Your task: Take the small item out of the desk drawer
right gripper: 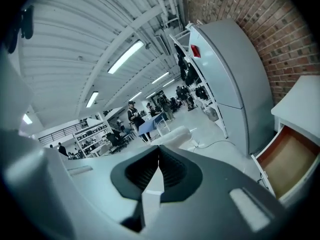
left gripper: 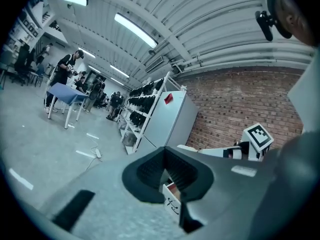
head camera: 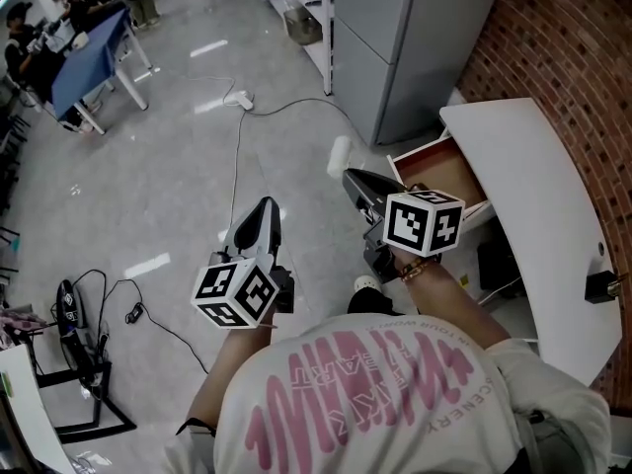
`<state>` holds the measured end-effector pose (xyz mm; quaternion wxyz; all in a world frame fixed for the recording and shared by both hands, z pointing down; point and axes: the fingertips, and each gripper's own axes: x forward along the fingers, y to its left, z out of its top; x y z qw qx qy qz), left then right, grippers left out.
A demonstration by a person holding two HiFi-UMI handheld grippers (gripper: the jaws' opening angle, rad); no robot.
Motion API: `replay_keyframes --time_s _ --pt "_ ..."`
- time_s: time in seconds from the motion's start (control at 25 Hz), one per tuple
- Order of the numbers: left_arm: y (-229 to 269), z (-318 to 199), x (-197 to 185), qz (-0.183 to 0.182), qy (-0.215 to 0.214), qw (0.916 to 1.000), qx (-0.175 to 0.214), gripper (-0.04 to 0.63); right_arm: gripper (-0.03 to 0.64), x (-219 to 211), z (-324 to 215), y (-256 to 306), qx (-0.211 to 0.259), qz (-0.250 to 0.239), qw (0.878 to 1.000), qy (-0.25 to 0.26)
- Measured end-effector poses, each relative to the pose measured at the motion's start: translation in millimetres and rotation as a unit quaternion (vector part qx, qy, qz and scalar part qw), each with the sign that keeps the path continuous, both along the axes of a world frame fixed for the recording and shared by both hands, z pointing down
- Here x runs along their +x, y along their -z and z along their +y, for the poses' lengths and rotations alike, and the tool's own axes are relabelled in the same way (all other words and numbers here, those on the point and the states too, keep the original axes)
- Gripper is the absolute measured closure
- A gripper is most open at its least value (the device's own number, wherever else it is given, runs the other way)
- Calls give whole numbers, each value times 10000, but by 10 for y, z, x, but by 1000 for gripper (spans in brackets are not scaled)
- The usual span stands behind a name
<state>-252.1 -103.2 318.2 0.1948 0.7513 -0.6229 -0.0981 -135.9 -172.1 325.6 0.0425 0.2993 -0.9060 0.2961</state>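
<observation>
The desk drawer stands pulled out of the white desk, its brown inside bare. It also shows at the right in the right gripper view, as the drawer. My right gripper hangs left of the drawer, above the floor, shut on a small white roll-shaped item that sticks out past its tips. In the right gripper view that item lies just beyond the closed right gripper. My left gripper is further left and lower, shut and holding nothing. The left gripper points level toward the desk.
A tall grey cabinet stands against the brick wall behind the desk. A cable with a power strip runs across the floor. People sit at a blue table far left. A black stand is at bottom left.
</observation>
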Motion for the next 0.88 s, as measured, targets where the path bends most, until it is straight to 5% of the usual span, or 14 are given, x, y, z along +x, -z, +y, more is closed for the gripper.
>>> replay_keyframes --time_s 0.52,0.88 --pt "-20 -5 106 -263 -114 9996 -51 589 597 -111 182 -32 685 709 9950 133" --pt "-30 -224 199 -243 -37 9996 -106 589 601 10 -44 -9 714 702 9949 146"
